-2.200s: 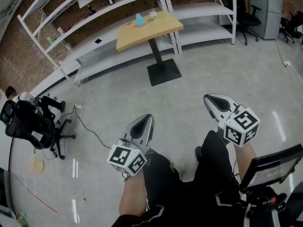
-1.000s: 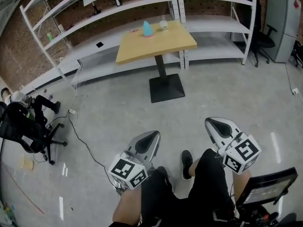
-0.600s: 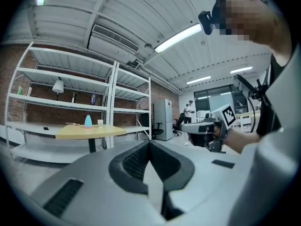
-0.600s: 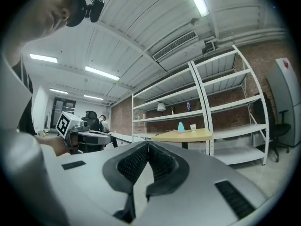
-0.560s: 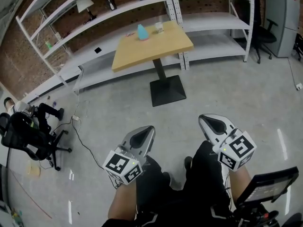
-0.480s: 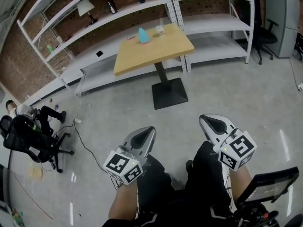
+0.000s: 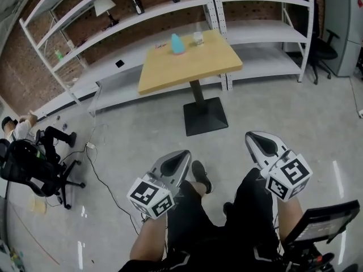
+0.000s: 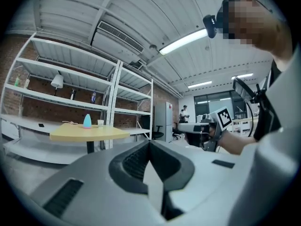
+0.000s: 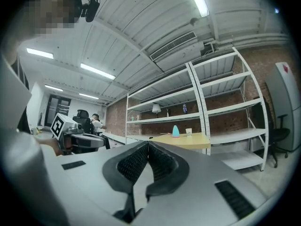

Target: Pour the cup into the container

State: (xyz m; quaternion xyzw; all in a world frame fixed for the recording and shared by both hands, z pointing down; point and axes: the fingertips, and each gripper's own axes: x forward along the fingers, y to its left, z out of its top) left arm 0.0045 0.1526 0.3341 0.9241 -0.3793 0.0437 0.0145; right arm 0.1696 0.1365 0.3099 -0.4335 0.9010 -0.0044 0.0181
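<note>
The left hand-held gripper (image 8: 149, 146) has its two dark ribbed jaws pressed together with nothing between them. The right hand-held gripper (image 9: 147, 146) is likewise closed tight and empty. In the head view both hang low in front of the person's black-trousered legs (image 7: 198, 220), over the grey concrete floor (image 7: 130, 129), the left one at the left and the right one at the right.

Well apart from them, farther across the floor, stands a square light-wood surface on a black pedestal (image 7: 187, 67). Near its far edge sits a small pale cup (image 7: 198, 37), upright. Just beside the cup, on its left in the head view, stands a light-blue cone-shaped container (image 7: 178, 43), also upright; the two do not touch.

Behind the surface runs white metal shelving (image 7: 142, 7) against a brick wall. A black office chair (image 7: 25, 163) stands at the left edge.
</note>
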